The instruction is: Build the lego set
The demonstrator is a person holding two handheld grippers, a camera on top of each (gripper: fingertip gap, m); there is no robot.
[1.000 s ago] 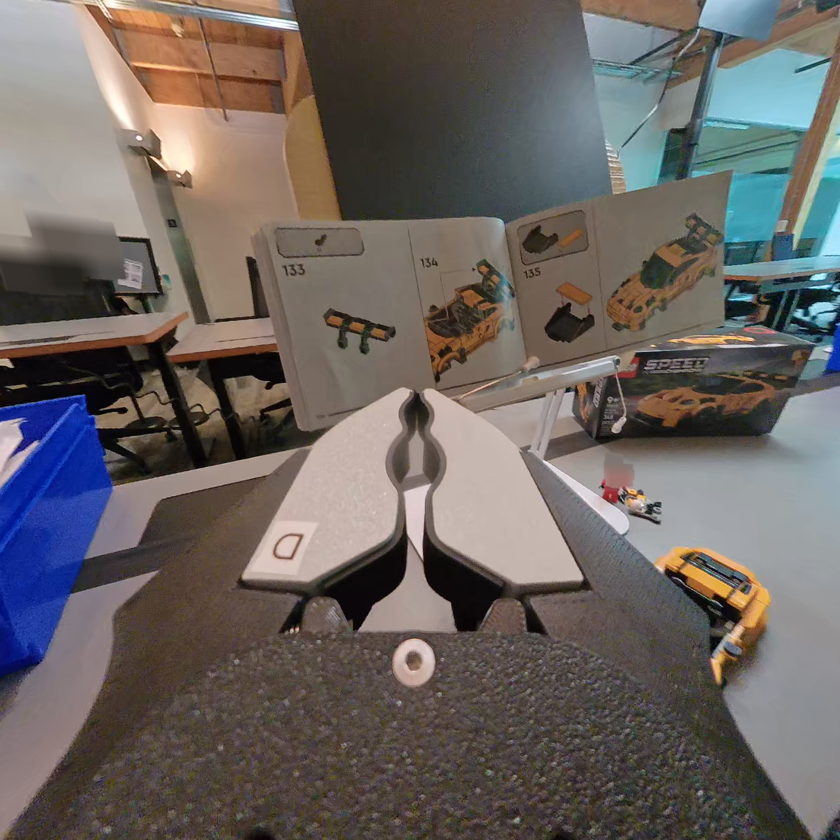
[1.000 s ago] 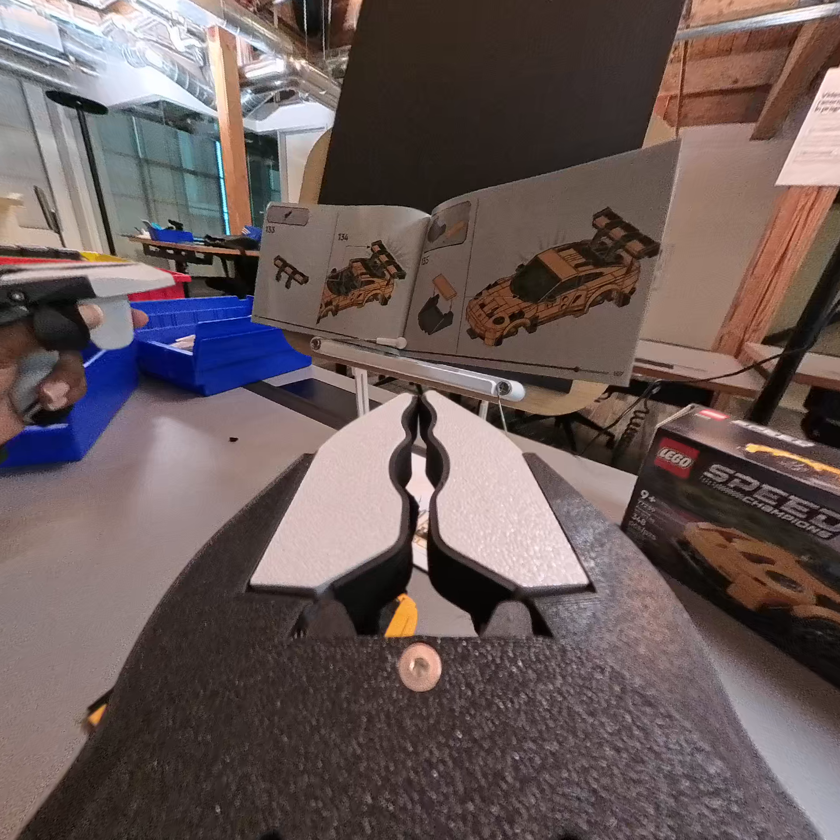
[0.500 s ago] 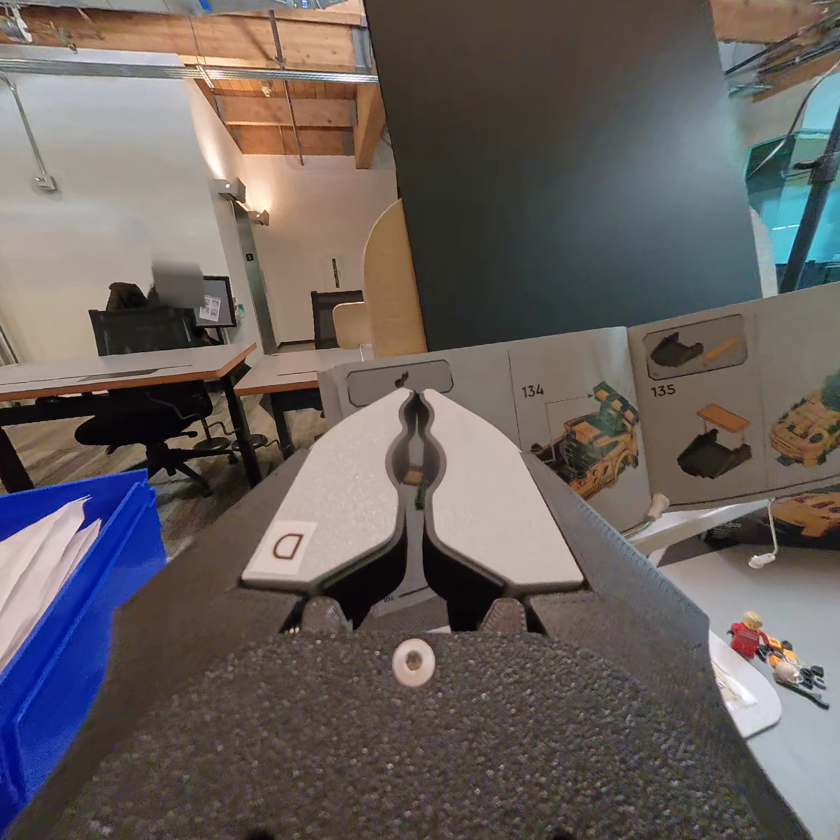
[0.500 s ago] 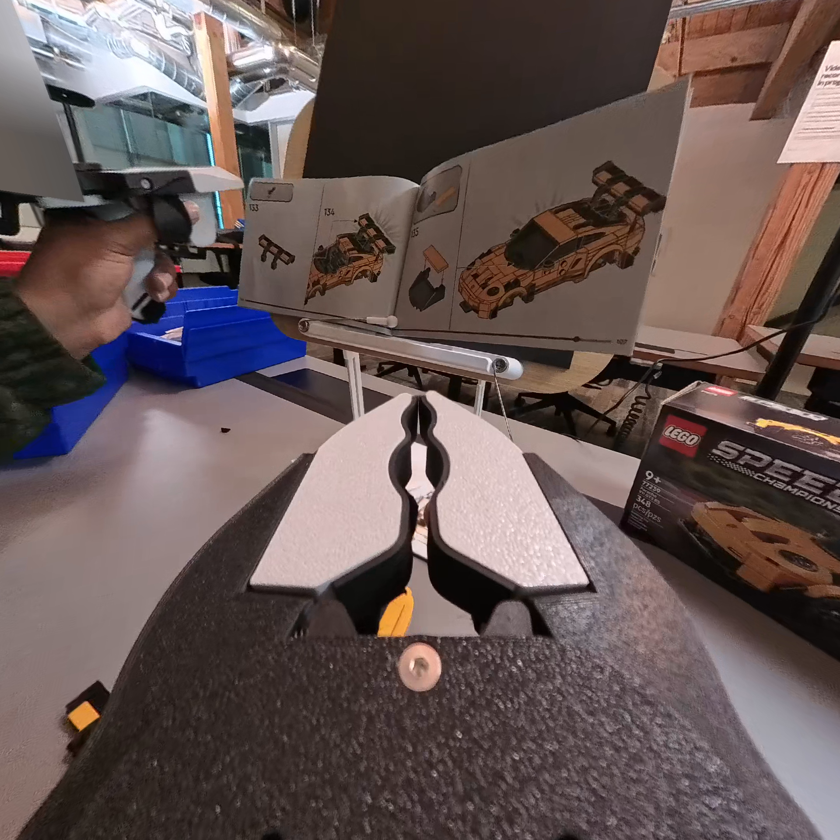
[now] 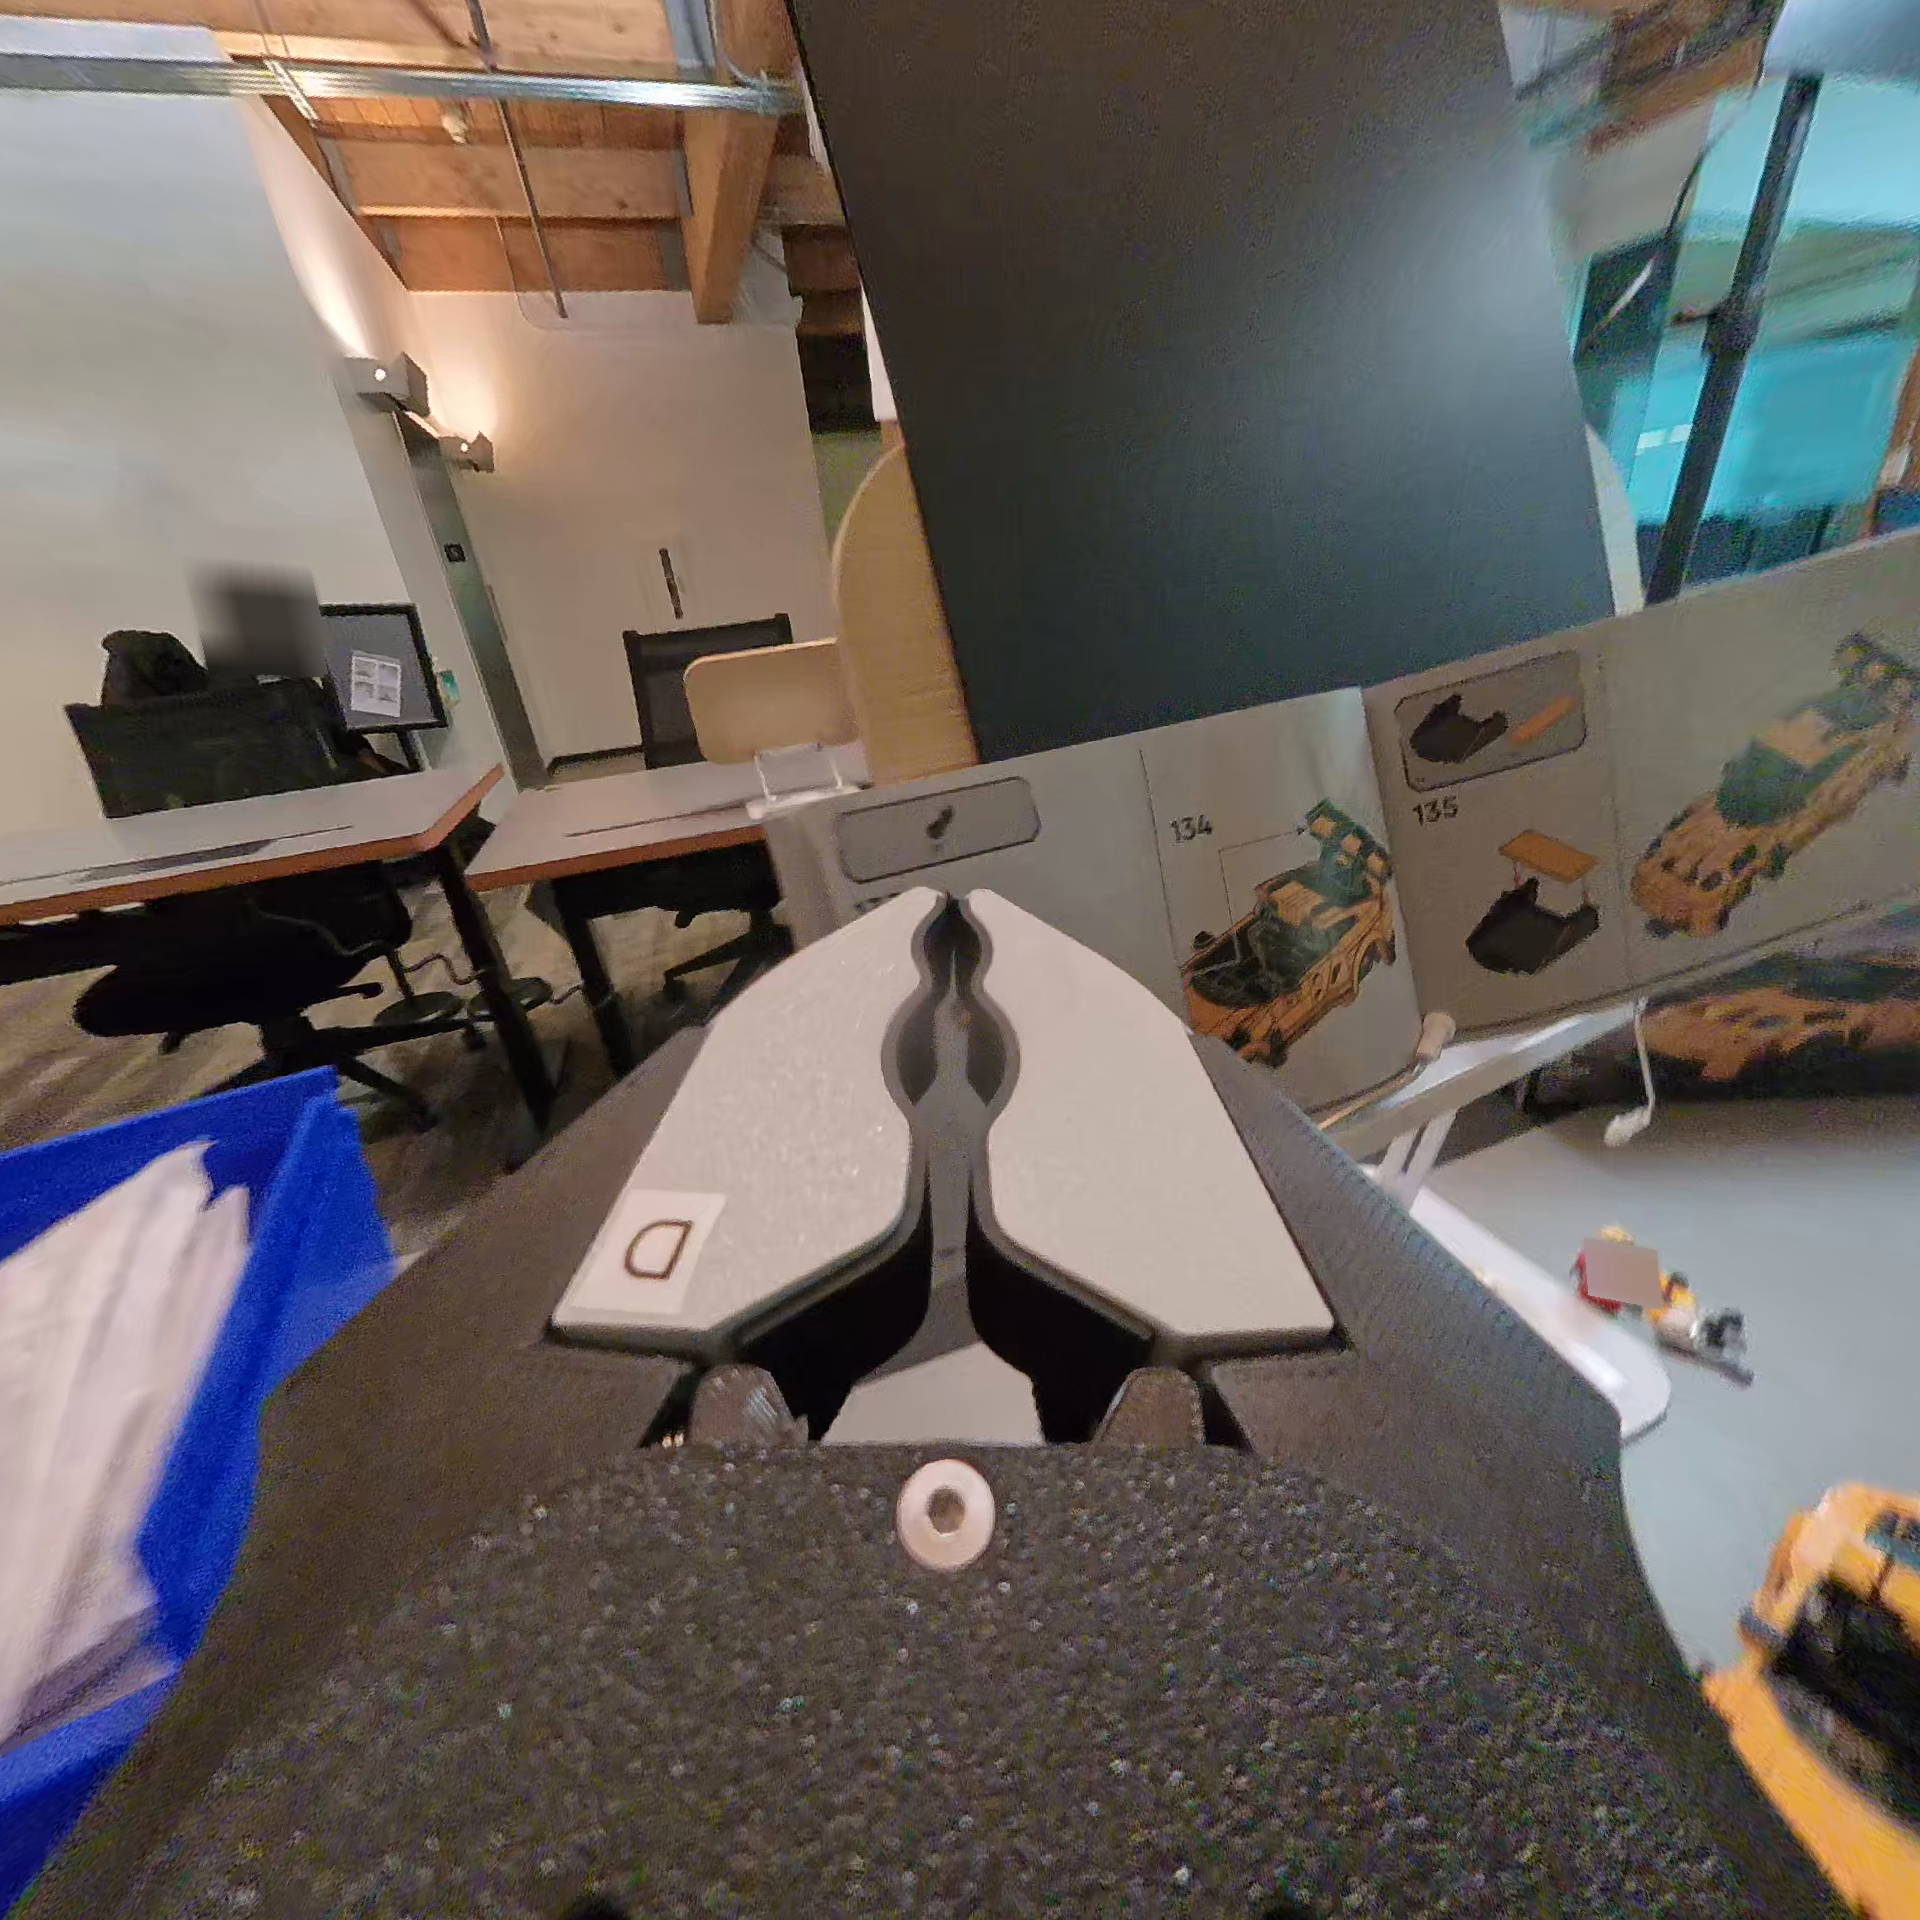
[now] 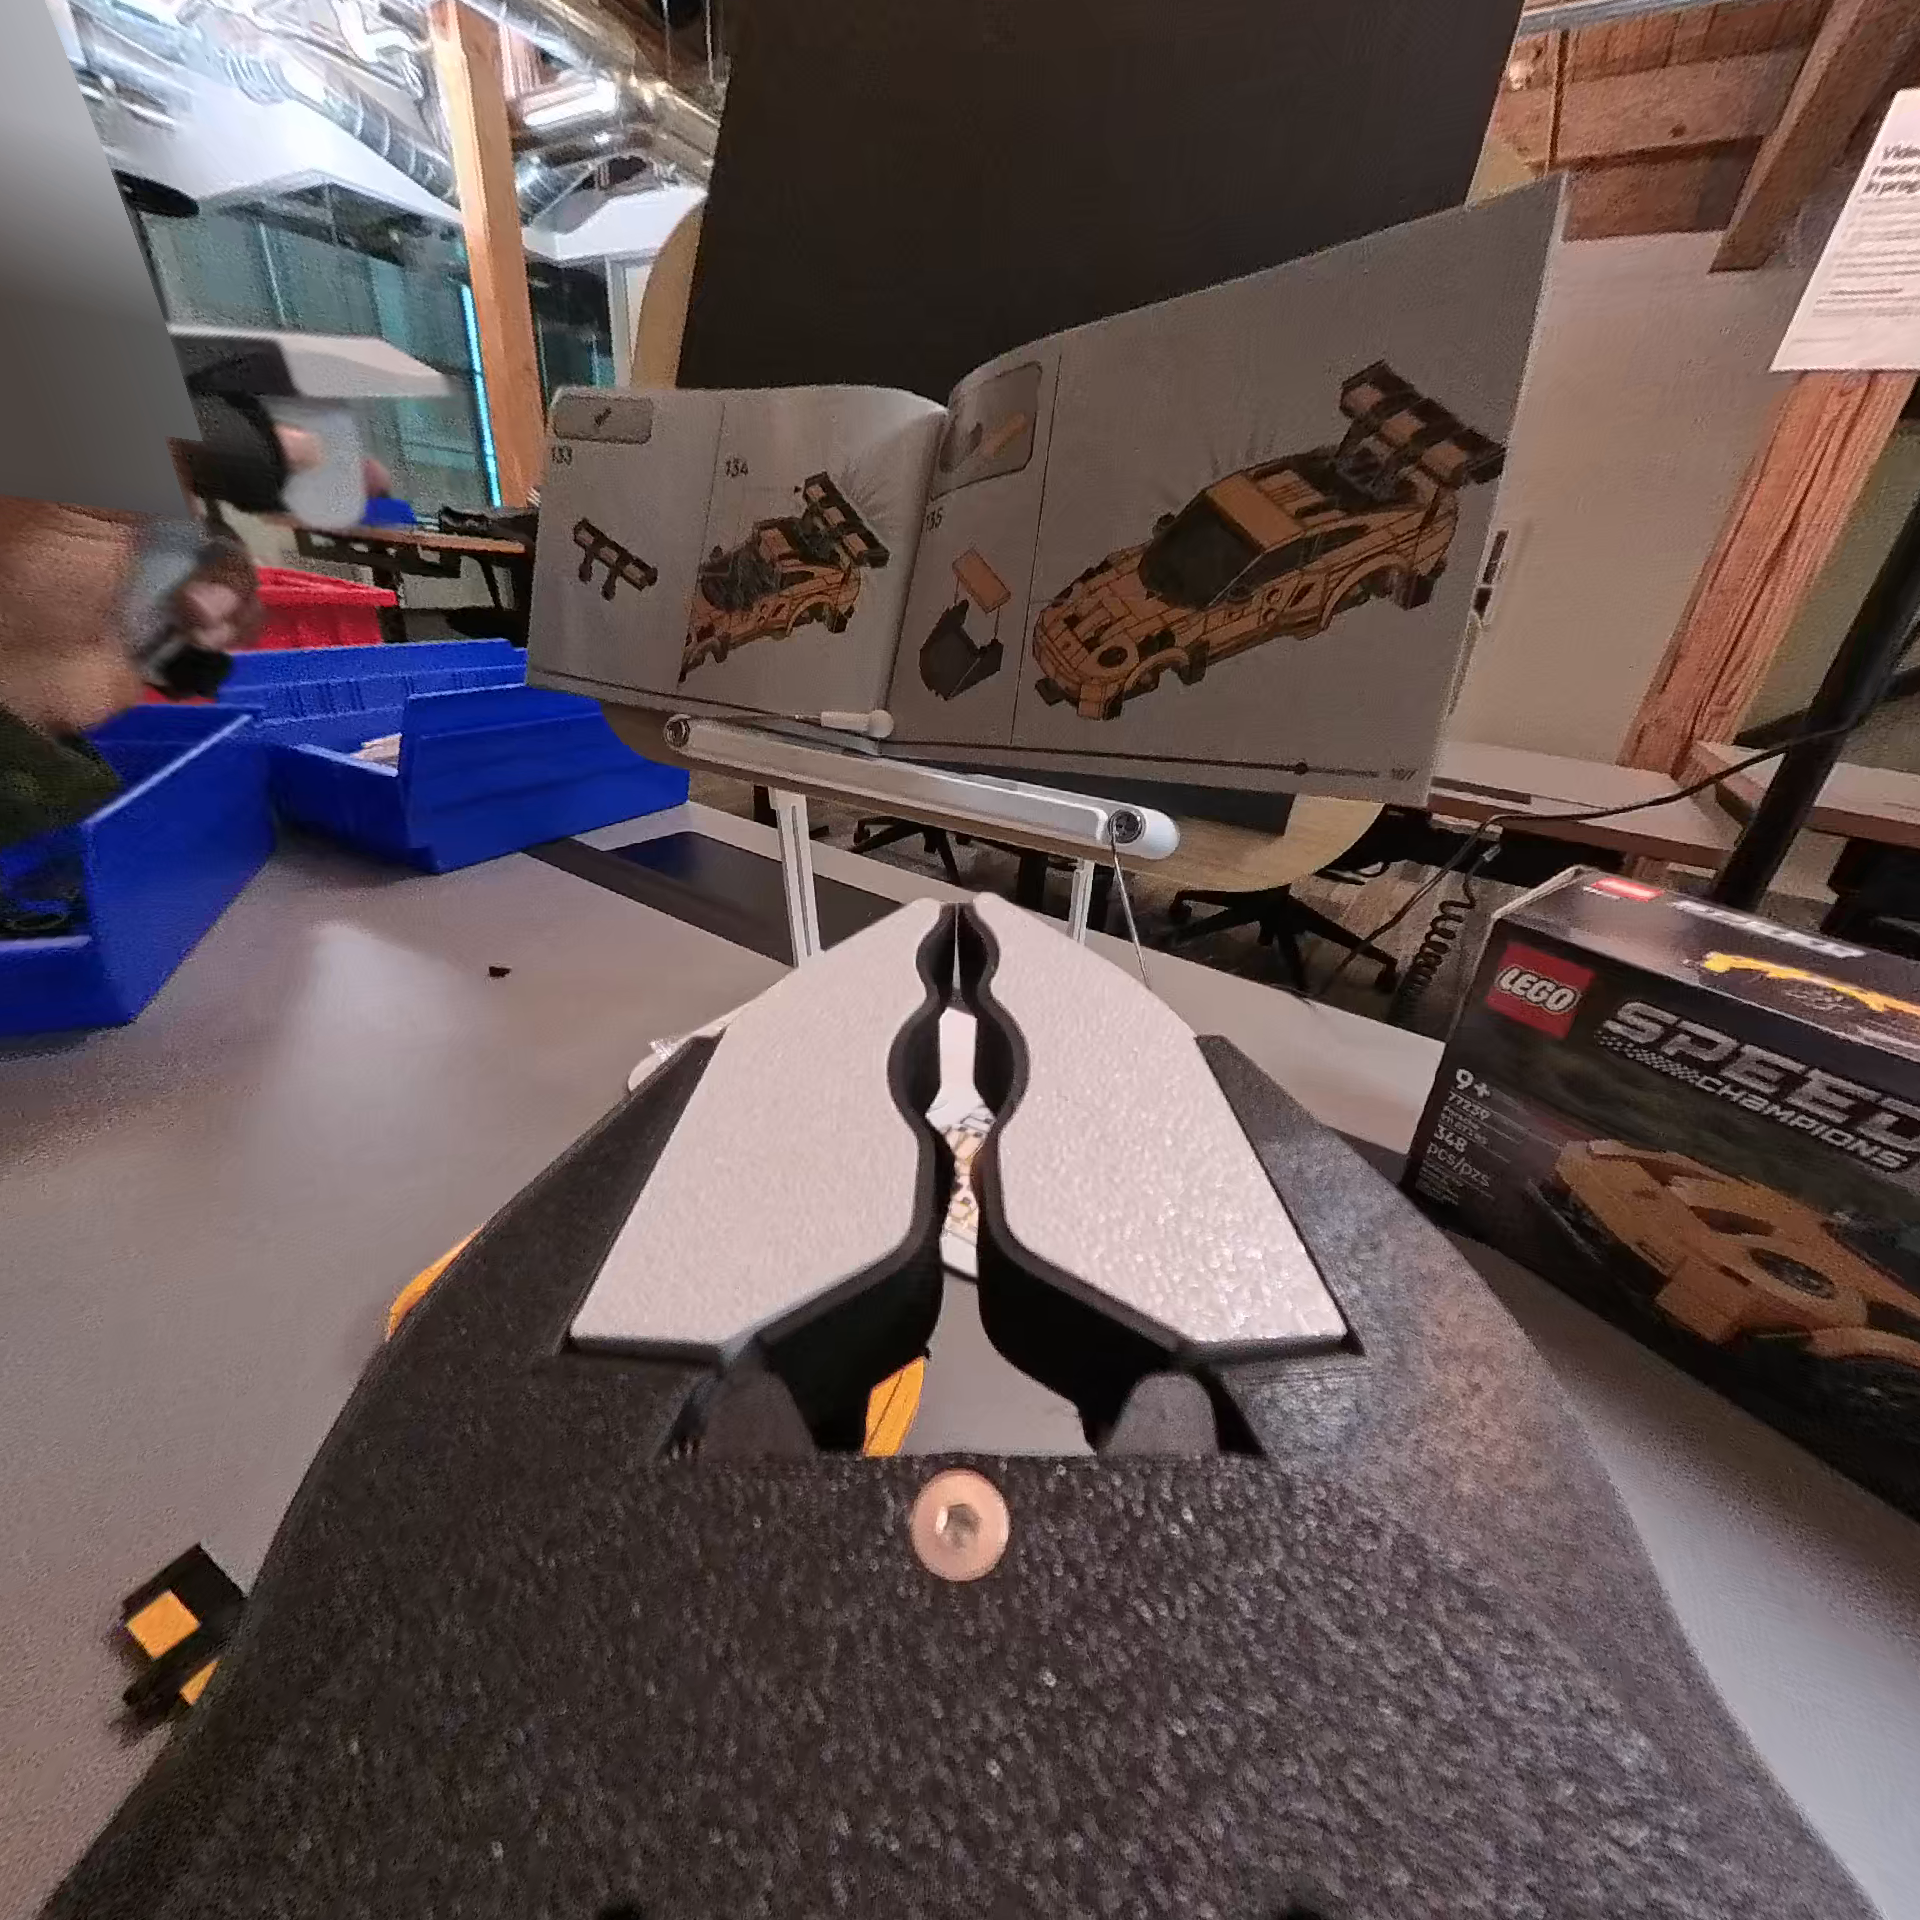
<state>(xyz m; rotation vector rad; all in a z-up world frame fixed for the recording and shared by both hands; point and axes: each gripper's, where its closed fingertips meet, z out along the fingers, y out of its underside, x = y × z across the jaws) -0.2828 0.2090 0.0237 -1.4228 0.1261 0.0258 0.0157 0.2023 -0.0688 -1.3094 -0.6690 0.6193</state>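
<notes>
Grey, textured fingers of the left gripper (image 5: 951,914) are pressed together at the tips with nothing between them. It is lifted above the surface (image 5: 1766,1226), facing the instruction booklet (image 5: 1455,831) on its white stand. A blue bin (image 5: 260,1299) lies at lower left; the yellow car (image 5: 1849,1662) sits at lower right, blurred, beside a minifigure (image 5: 1662,1288). With the car so near the frame's edge, a blind descent could knock it.

From the right wrist view, the right gripper (image 6: 961,920) is likewise closed and empty, low over the surface. Yellow shows beneath it; loose black-and-yellow pieces (image 6: 171,1631) lie at lower left, the set's box (image 6: 1683,1122) at right. I judge that lowering here risks crushing or scattering those parts.
</notes>
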